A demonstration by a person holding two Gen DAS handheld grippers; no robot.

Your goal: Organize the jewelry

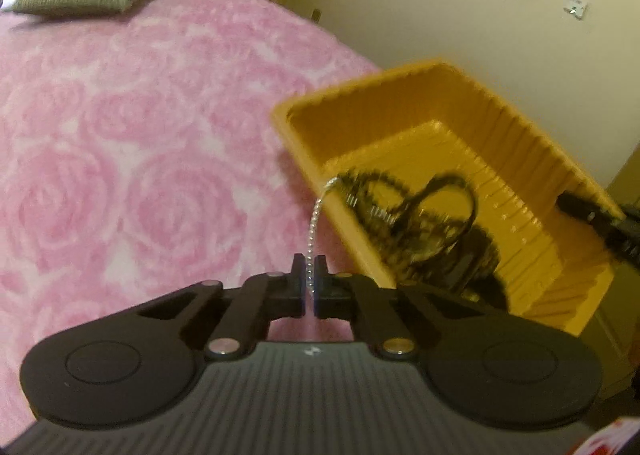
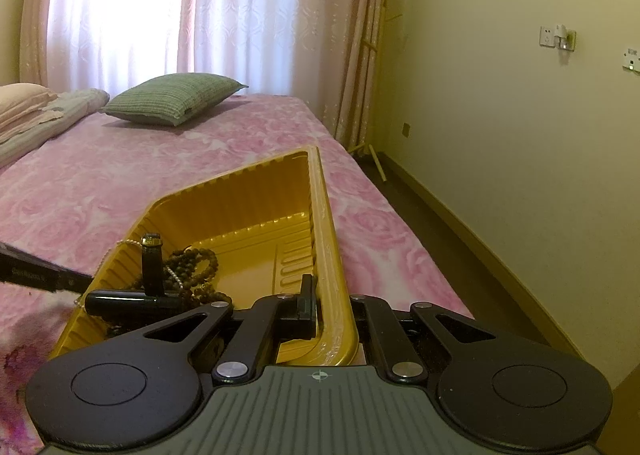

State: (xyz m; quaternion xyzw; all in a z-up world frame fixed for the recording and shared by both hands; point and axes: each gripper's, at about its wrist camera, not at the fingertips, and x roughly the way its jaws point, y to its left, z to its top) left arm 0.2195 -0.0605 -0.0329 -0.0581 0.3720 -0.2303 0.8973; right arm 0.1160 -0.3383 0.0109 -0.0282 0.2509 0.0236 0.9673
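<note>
1. Silver bead chain point(image 1: 313, 223): one end pinched between the closed fingers of the left gripper point(image 1: 309, 279), the other end draped over the rim into the yellow tray point(image 1: 440, 71).
2. Inside the tray: dark bead necklaces point(image 2: 196, 267) and black pieces, tangled.
3. Right gripper point(image 2: 333, 307): clamped on the tray's near wall.
4. Below: pink rose blanket point(image 1: 140, 135); far off, green pillow point(image 2: 176, 99).
</note>
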